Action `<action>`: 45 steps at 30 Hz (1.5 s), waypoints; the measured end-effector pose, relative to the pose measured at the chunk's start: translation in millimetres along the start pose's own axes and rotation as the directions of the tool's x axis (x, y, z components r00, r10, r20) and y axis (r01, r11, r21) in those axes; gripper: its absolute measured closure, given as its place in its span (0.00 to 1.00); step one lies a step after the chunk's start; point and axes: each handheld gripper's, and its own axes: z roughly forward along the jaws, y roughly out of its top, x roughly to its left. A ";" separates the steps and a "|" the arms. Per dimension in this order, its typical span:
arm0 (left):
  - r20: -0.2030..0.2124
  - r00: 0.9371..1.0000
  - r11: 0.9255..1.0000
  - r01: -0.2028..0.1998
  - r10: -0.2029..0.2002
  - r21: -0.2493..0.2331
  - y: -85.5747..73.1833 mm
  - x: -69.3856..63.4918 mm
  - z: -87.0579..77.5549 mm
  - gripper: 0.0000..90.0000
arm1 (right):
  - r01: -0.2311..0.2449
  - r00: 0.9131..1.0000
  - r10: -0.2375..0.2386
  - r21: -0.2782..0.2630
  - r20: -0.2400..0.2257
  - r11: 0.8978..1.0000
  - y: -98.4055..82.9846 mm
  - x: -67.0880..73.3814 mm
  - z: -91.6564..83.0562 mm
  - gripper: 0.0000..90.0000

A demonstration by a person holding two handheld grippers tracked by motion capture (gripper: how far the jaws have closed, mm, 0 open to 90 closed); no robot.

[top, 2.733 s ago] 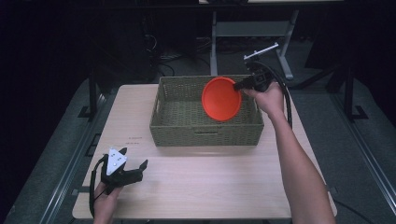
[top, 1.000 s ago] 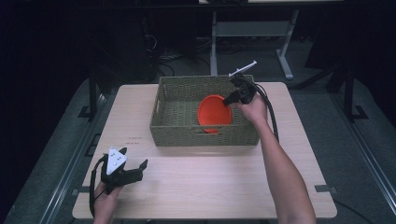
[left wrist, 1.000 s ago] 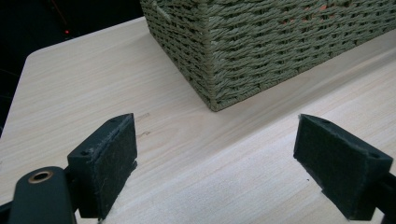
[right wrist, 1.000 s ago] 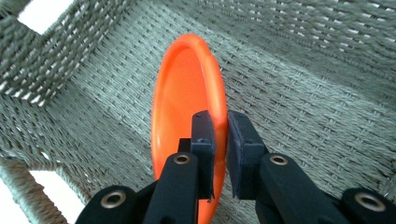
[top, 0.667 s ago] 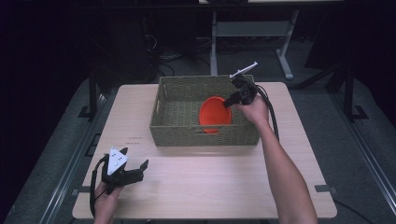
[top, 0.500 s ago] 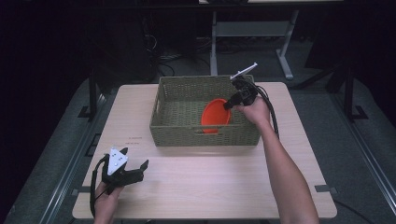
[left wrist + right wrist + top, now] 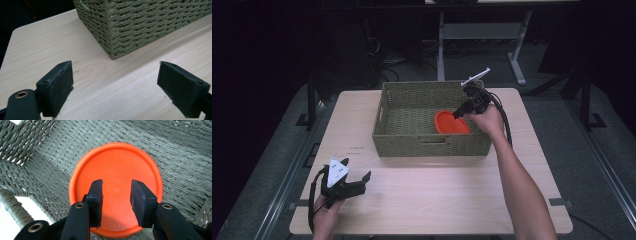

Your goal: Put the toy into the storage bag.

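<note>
- Our right tool (image 7: 115,195) has just been opening; the orange plate (image 7: 117,182) lies free on the basket (image 7: 432,142) floor, toward its right end.
- Lifting carelessly, a jaw could catch the plate's rim.
- Left tool (image 7: 115,87) gapes empty.

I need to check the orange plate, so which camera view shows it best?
The right gripper view: the orange plate lies flat on the basket floor, whole and close, beyond the parted fingers. The high view shows the plate small, partly hidden by the basket's near wall. The left gripper view looks at the basket's outer wall.
</note>
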 end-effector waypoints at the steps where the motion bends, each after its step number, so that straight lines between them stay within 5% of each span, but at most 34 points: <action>1: 0.000 1.000 1.000 0.000 0.000 0.000 0.0 0.0 -0.1 0.14 | 0.000 1.000 0.000 0.000 -0.001 1.000 -0.1 0.1 -0.4 0.68; 25: 0.003 1.000 1.000 -0.006 0.006 0.001 -0.1 -1.9 -0.2 0.14 | -0.017 0.995 0.007 -0.096 -0.103 0.995 -22.6 -0.7 -26.9 0.45; 45: 0.000 1.000 1.000 -0.004 0.004 -0.001 -0.2 -1.1 -0.6 0.14 | 0.004 0.988 -0.026 -0.145 -0.150 0.989 -41.1 4.0 -53.5 0.37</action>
